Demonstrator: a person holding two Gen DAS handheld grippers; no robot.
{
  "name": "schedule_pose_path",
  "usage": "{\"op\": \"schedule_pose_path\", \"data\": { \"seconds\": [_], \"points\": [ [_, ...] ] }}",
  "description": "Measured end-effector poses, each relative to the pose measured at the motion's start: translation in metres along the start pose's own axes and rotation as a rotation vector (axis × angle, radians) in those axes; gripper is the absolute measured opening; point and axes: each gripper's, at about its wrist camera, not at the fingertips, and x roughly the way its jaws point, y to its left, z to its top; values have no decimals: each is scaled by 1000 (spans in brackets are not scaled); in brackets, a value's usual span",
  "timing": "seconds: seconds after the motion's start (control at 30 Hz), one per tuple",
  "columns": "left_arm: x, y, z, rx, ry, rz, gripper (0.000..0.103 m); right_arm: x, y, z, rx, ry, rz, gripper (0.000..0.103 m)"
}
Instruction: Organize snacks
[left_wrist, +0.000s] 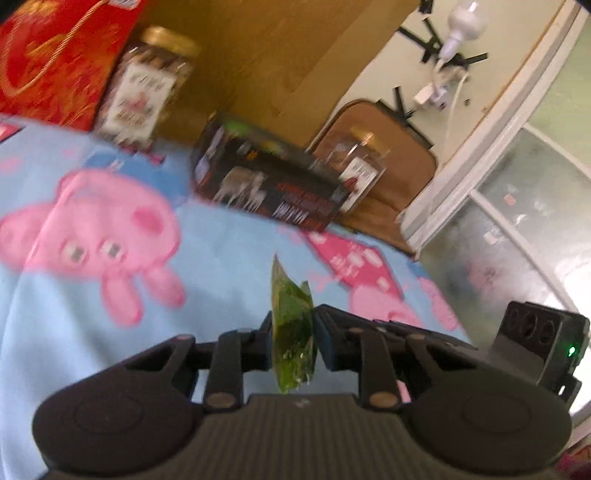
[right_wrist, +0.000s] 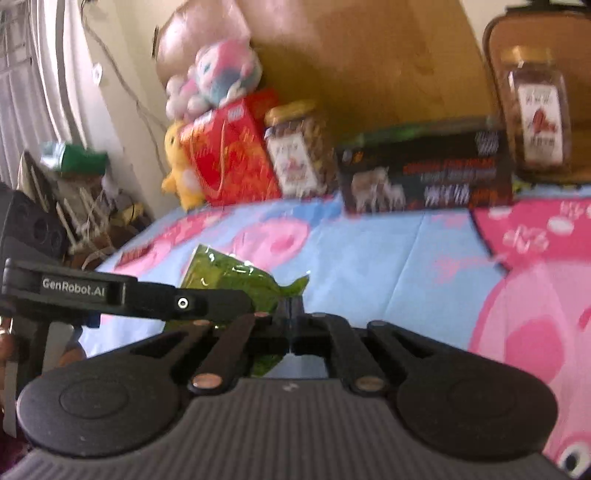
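The left claw (left_wrist: 293, 328) is pinching a green snack packet (left_wrist: 293, 332) between nearly closed jaws, the packet standing on edge and clear of the bed's cartoon sheet (left_wrist: 221, 251). In the right wrist view the right claw (right_wrist: 291, 308) is pressing its jaws fully together at the packet's crimped tail, though I cannot tell for sure whether the foil is actually caught. Beyond them, a dark box (left_wrist: 266, 184) is lying near the wooden headboard (left_wrist: 258, 66), with a labelled jar (left_wrist: 144, 99) and a red gift box (left_wrist: 55, 59) to its left and a second jar (left_wrist: 360, 173) at its right end. Both claws seem to be gripping one slippery packet: pulling apart could be tearing it, and a thin edge hold could be letting it slide out onto the bed.
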Motion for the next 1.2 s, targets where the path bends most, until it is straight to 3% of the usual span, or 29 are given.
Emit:
{"op": "schedule_pose_path", "data": {
  "seconds": [0.1, 0.17, 0.33, 0.57, 0.63, 0.73, 0.77, 0.87, 0.93, 1.03, 1.1, 1.2],
  "points": [
    [13, -10, 38, 32, -18, -21, 21, -3, -6, 27, -31, -59, -20, 3],
    [28, -23, 67, 106, -48, -10, 21, 0, -12, 50, -68, -107, -58, 3],
    [90, -34, 135, 183, -56, 5, 22, 27, -41, 104, -115, -189, -180, 3],
    [174, -30, 180, 204, -14, 57, 28, 72, -94, 137, -97, -181, -318, 3],
    [191, -24, 182, 192, 7, 100, 31, 80, -108, 136, -64, -159, -330, 8],
    [200, -23, 181, 201, -5, 211, 50, 85, -119, 131, -24, -141, -336, 10],
    [200, -23, 181, 200, -10, 242, 55, 83, -119, 130, -21, -149, -339, 15],
    [187, -28, 175, 222, -17, 320, 56, 68, -112, 123, -16, -183, -356, 27],
    [164, -36, 164, 256, -49, 385, 56, 49, -104, 116, 25, -210, -340, 27],
    [117, -43, 129, 278, -117, 418, 64, 15, -84, 94, 102, -252, -279, 29],
    [94, -46, 98, 291, -121, 430, 76, -3, -66, 71, 149, -254, -253, 36],
    [73, -56, 60, 329, -112, 488, 82, -24, -42, 31, 177, -219, -271, 36]
  ]
}}
